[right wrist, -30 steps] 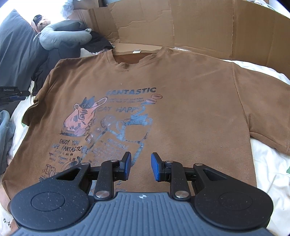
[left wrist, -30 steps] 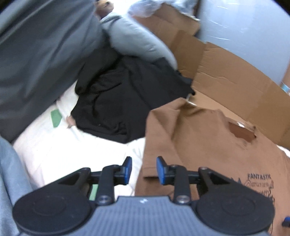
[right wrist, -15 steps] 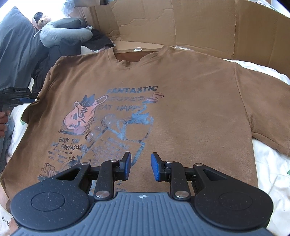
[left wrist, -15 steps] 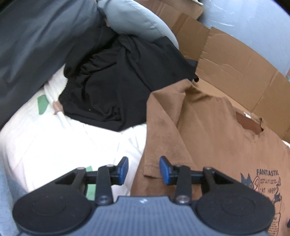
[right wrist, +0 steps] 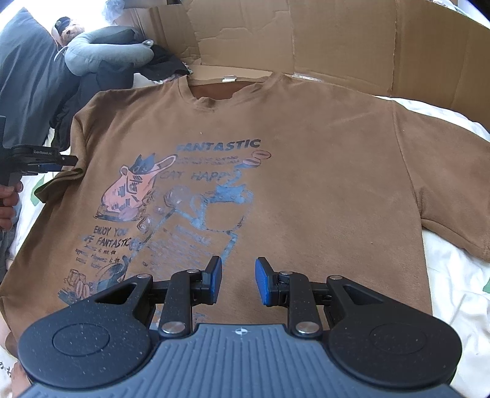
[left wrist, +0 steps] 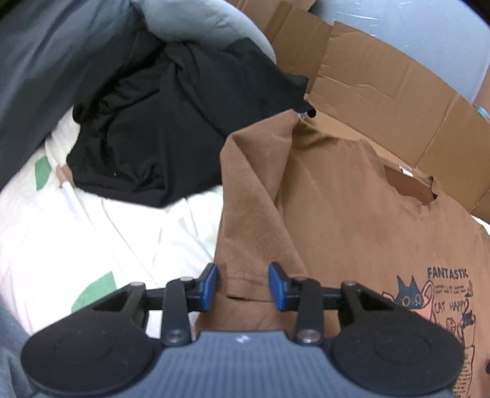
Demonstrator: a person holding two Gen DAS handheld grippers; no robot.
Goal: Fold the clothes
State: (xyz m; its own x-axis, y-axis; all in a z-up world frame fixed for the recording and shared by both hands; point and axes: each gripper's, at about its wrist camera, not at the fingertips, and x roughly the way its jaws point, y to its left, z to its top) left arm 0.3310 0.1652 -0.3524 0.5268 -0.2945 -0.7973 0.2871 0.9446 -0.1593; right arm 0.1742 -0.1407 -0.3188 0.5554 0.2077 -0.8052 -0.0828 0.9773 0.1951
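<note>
A brown T-shirt (right wrist: 306, 147) with a blue and pink cat print lies flat, front up, on a white sheet (right wrist: 453, 275). In the left wrist view its left sleeve (left wrist: 251, 238) is folded in over the shoulder. My left gripper (left wrist: 244, 284) hovers open just above that sleeve's hem, and its pads do not press the cloth. From the right wrist view, the left gripper (right wrist: 61, 159) shows at the shirt's left edge. My right gripper (right wrist: 237, 280) stands open over the lower front of the shirt with nothing between its fingers.
A crumpled black garment (left wrist: 171, 122) and a grey neck pillow (left wrist: 199, 27) lie past the sleeve. Flattened cardboard (right wrist: 337, 39) stands behind the collar. A dark grey cushion (right wrist: 24, 76) is at the far left. A person's hand (right wrist: 7, 196) holds the left gripper's handle.
The left gripper has come down and closer to the folded sleeve's hem, and its jaws stand a little wider. The right gripper and the shirt's body have not moved.
</note>
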